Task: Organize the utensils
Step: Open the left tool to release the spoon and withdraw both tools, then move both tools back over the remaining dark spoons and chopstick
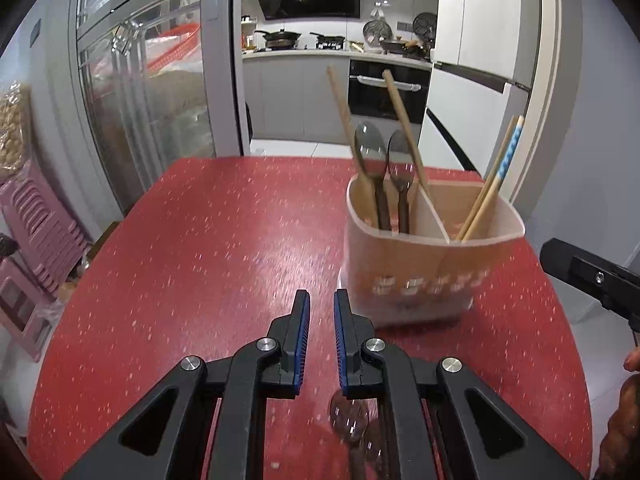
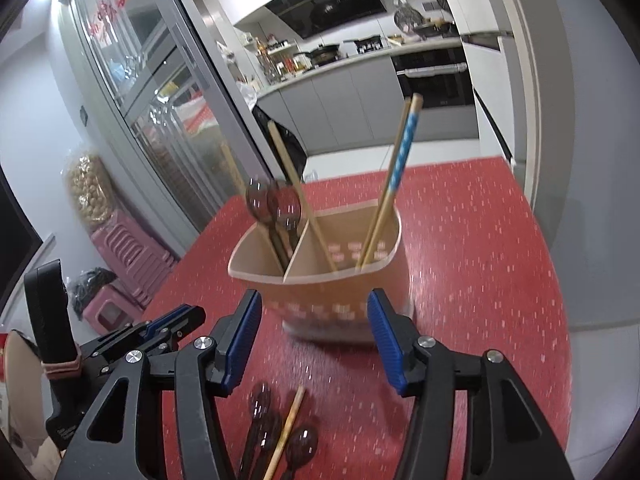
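A beige two-compartment utensil holder (image 1: pixel 420 264) (image 2: pixel 320 300) stands on the red speckled table (image 1: pixel 220 248). Its left compartment holds dark see-through spoons (image 1: pixel 370 148) and a plain chopstick (image 1: pixel 340 108). The right one holds a blue-patterned chopstick pair (image 2: pixel 402 156) and another plain chopstick. My left gripper (image 1: pixel 322 308) hovers just left of the holder's front, jaws narrowly apart with nothing between them. My right gripper (image 2: pixel 316 312) stands open in front of the holder, empty. Loose spoons (image 2: pixel 262 404) (image 1: pixel 348 416) and a chopstick (image 2: pixel 286 428) lie on the table under both grippers.
Pink plastic stools (image 1: pixel 36 220) are stacked on the floor left of the table, beside a glass sliding door (image 1: pixel 152 92). A kitchen lies beyond the table's far edge. The right gripper's body (image 1: pixel 592 276) and a hand (image 1: pixel 624 420) show at the right of the left wrist view.
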Demonstrator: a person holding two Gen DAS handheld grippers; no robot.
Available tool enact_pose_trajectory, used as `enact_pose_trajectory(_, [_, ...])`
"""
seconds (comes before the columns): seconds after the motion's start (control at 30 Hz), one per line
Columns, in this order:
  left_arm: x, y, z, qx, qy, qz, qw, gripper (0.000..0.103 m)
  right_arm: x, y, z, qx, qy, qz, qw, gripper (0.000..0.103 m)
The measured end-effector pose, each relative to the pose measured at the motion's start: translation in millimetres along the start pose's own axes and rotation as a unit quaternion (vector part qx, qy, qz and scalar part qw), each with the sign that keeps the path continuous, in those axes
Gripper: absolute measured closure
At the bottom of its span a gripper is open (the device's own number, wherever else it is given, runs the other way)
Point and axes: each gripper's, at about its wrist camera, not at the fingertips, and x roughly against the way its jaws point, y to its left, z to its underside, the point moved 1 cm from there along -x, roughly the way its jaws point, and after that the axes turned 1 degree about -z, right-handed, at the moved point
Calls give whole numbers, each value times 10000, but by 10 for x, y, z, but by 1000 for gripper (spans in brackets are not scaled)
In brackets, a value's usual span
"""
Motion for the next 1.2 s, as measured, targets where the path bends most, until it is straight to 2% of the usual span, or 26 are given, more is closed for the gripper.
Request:
enact_pose_trajectory(0.33, [48,193,428,151,395,0,9991,64,-15,59,455,-187,734,150,9970,43])
enact_pose_trajectory(0.37, [50,232,480,207,424,11,9989,56,-31,63,490,-208,805,180,9964,43])
enact_pose_trajectory(0.4, [54,266,526,264,460,16,9986,12,-42,63,542,-233,891,214,9955,43])
enact_pose_trajectory(0.43, [55,302,558,331,483,-27,9983,0,-54,64,598,-253,977,253,9946,43])
enact_pose_trajectory(0.5, [73,355,638,348,442,-44,9984,0,-79,77,710,-281,1144,315,9925,43])
enact_pose_trajectory(0.67, [-71,444,806,187,851,-118,9961,0,-204,109,987,-316,1650,560,9842,43])
enact_pose_trajectory(0.8, [-236,478,925,197,1293,127,9913,0,-330,137,1173,-279,2087,747,9747,43])
enact_pose_trajectory(0.9, [-310,480,977,144,1473,304,9885,0,-414,146,1267,-302,2345,829,9681,43])
enact_pose_trajectory(1.0, [-369,479,984,126,1564,400,9868,0,-458,173,1320,-271,2456,870,9651,45])
enact_pose_trajectory(1.2, [-416,618,996,181,1577,258,9870,0,-520,300,1375,-52,2545,1082,9610,50])
